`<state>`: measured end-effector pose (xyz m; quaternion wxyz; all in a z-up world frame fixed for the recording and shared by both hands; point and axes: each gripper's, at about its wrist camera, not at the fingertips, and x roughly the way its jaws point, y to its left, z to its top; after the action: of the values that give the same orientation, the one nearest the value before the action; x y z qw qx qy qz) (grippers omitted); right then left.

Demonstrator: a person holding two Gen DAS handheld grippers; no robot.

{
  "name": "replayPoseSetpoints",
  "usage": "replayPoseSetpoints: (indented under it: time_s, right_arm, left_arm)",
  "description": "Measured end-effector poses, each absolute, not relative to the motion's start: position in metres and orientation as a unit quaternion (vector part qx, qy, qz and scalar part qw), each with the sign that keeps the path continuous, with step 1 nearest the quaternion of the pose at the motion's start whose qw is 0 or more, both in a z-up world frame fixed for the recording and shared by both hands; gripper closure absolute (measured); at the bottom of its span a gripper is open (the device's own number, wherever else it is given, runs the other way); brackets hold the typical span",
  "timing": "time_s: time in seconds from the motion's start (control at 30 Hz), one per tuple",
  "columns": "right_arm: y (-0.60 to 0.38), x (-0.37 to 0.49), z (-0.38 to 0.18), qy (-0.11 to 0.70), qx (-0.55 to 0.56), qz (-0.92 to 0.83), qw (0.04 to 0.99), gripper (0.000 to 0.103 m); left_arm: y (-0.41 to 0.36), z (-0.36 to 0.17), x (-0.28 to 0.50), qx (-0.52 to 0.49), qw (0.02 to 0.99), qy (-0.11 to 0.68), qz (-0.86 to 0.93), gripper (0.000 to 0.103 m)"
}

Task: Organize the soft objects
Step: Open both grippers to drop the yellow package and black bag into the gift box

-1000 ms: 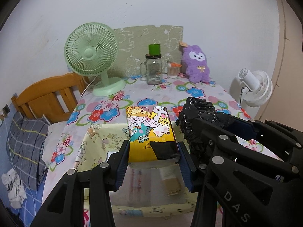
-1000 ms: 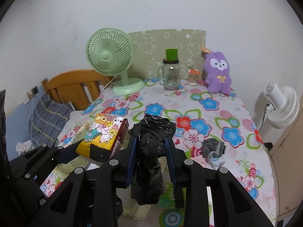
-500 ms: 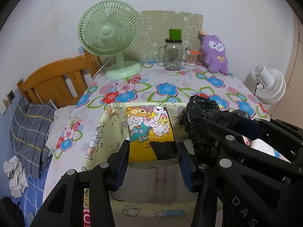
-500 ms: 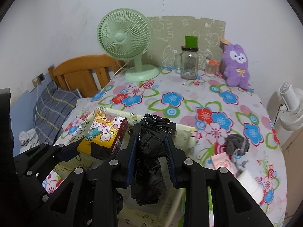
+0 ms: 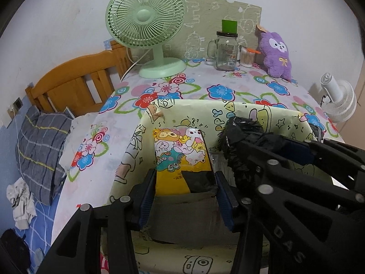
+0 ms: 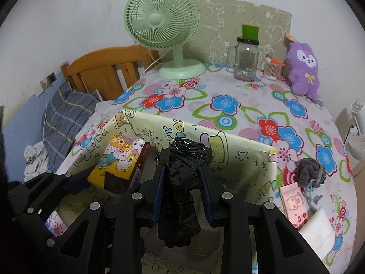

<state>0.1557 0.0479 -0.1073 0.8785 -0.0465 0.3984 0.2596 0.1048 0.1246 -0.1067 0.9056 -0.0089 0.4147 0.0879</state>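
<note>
A yellow cartoon-printed tissue pack (image 5: 180,155) sits between the blue pads of my left gripper (image 5: 184,182), whose jaws are opening while the pads still touch its sides. It hangs inside the mouth of a pale yellow cartoon storage box (image 5: 228,108). My right gripper (image 6: 181,182) is shut on a crumpled black plastic bag (image 6: 182,171), also over the box (image 6: 228,137) and just right of the tissue pack (image 6: 121,157). In the left wrist view the black bag (image 5: 239,134) shows at the right, close beside the pack.
On the floral tablecloth stand a green fan (image 6: 162,22), a glass jar mug (image 6: 246,61), a cotton-swab pot (image 6: 272,68) and a purple plush (image 6: 303,68). Right of the box lie a grey pouch (image 6: 310,173) and a pink wipes pack (image 6: 294,205). A wooden headboard (image 5: 75,84) and pillow are left.
Both grippers have moved forward and down with their loads, from in front of the box to over and into its mouth. The pack and the bag stay between the pads.
</note>
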Motion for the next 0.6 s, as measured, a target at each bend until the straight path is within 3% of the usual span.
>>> replayPoseSetpoints:
  time_s: [0.17, 0.3, 0.4, 0.6]
  right_arm:
    - [0.0486, 0.1597, -0.1097, 0.406, -0.039, 0.266, 0.874, 0.067]
    - [0.0478, 0.1601, -0.1094, 0.409, -0.037, 0.269, 0.872, 0.059]
    - [0.0474, 0.1583, -0.1074, 0.403, -0.041, 0.267, 0.874, 0.044]
    - [0.0417, 0.1553, -0.1025, 0.394, -0.047, 0.259, 0.880, 0.037]
  left_arm:
    - [0.1252, -0.1071, 0.1063, -0.010, 0.905, 0.418, 0.082, 0.047]
    - [0.1242, -0.1053, 0.1055, -0.019, 0.908, 0.413, 0.072, 0.026]
    - [0.1242, -0.1044, 0.1056, -0.028, 0.907, 0.414, 0.068, 0.023]
    - [0.1196, -0.1030, 0.1051, -0.026, 0.906, 0.417, 0.073, 0.020]
